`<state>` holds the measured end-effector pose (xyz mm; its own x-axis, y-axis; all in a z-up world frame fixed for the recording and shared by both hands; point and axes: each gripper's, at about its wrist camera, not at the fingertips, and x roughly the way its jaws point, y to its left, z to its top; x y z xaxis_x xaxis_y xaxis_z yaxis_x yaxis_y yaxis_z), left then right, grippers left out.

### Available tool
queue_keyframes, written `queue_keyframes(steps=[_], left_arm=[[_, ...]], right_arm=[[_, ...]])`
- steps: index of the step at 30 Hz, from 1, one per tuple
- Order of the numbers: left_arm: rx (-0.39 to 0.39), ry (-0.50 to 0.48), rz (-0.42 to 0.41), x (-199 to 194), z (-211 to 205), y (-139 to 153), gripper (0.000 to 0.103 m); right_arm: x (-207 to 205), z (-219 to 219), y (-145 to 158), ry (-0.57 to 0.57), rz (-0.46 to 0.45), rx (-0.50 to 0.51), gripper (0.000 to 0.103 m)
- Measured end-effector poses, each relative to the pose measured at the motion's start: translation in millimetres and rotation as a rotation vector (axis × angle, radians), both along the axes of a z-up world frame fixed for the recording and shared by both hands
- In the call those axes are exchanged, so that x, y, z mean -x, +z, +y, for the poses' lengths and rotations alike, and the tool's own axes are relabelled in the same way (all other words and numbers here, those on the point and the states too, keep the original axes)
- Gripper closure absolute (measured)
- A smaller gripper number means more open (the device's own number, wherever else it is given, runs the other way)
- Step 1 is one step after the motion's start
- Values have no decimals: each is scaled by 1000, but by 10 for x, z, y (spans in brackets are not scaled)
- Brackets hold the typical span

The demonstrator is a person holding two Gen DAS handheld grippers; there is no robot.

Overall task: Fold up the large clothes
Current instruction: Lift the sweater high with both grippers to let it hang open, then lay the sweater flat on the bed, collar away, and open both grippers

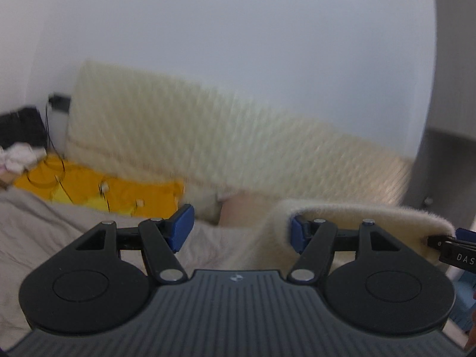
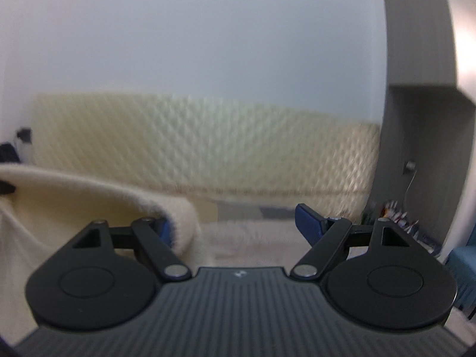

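A cream fleece garment (image 1: 366,211) hangs stretched between my two grippers above the bed. My left gripper (image 1: 239,232) is open; the fabric's edge is draped over its right blue finger (image 1: 297,235), and the left finger (image 1: 181,226) is bare. The other gripper's black tip (image 1: 452,253) shows at the right end of that fabric edge. In the right wrist view the garment (image 2: 89,199) is draped over the left blue finger (image 2: 166,232) of my open right gripper (image 2: 238,229); its right finger (image 2: 309,226) is bare. Both views are motion-blurred.
A cream quilted headboard (image 1: 190,136) stands against the white wall. A grey-beige bedsheet (image 1: 44,232) lies below, with a yellow cloth and cables (image 1: 98,184) and a small clothes pile (image 1: 17,154) at far left. A grey cabinet (image 2: 416,119) stands at right.
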<state>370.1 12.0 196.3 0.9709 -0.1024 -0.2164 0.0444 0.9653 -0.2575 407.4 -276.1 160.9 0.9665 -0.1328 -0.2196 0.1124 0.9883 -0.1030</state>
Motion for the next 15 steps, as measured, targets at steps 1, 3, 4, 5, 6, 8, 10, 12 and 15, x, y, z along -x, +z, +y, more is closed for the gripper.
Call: queue_keyframes(steps=[1, 3, 4, 5, 6, 8, 10, 12, 15], left_arm=[[0, -1, 28, -290, -67, -203, 32], [-4, -6, 100, -970, -14, -760, 32], [-15, -9, 142, -1233, -27, -990, 32], [-28, -13, 176, -1553, 18, -1260, 32], [-36, -17, 209, -1732, 12, -1442, 32], [-25, -29, 269, -2110, 103, -1874, 32], [-21, -43, 319, -2488, 162, -2271, 32], [-29, -45, 355, -2564, 114, -2522, 32], [-24, -52, 432, -2876, 170, -2828, 32]], right_arm=[[-242, -15, -205, -4, 17, -2, 22], [-674, 35, -574, -15, 59, -15, 22], [-816, 137, -800, -16, 83, -26, 22], [-942, 139, -1028, -16, 112, -41, 22], [-978, 152, -1219, -12, 140, -54, 22], [-1116, 112, -1582, 3, 193, -64, 22], [-1277, 90, -1857, 10, 239, -57, 22], [-1461, 62, -2093, 22, 275, -75, 22], [-1657, 38, -2319, 34, 341, -114, 22]])
